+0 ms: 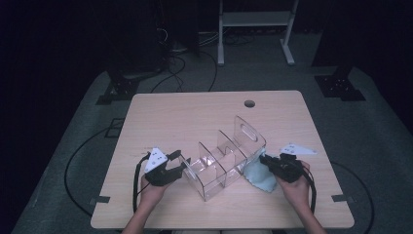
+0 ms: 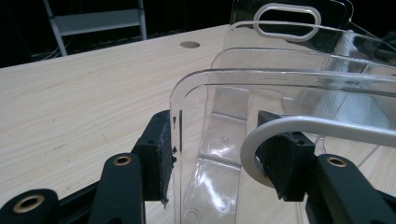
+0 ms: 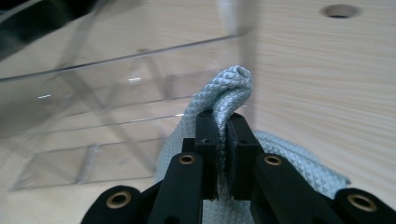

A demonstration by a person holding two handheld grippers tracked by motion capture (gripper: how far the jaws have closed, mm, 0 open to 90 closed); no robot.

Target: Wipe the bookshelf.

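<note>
A clear acrylic desk organizer (image 1: pixel 224 161) with several upright dividers stands slantwise on the wooden table (image 1: pixel 195 117). My left gripper (image 1: pixel 182 163) is at its near left end. In the left gripper view, my left gripper (image 2: pixel 219 158) straddles the end section of the organizer (image 2: pixel 280 79), with both pads against its curved walls. My right gripper (image 1: pixel 263 158) is at the organizer's right side, shut on a light blue cloth (image 1: pixel 255 175). In the right gripper view, my right gripper (image 3: pixel 223 135) pinches a bunched fold of the cloth (image 3: pixel 233 88), which rises against the clear wall (image 3: pixel 93 93).
A round cable hole (image 1: pixel 249 103) sits near the table's far edge. A white metal frame (image 1: pixel 253 19) and dark stands with cables are on the floor beyond. Bare tabletop lies behind and to the left of the organizer.
</note>
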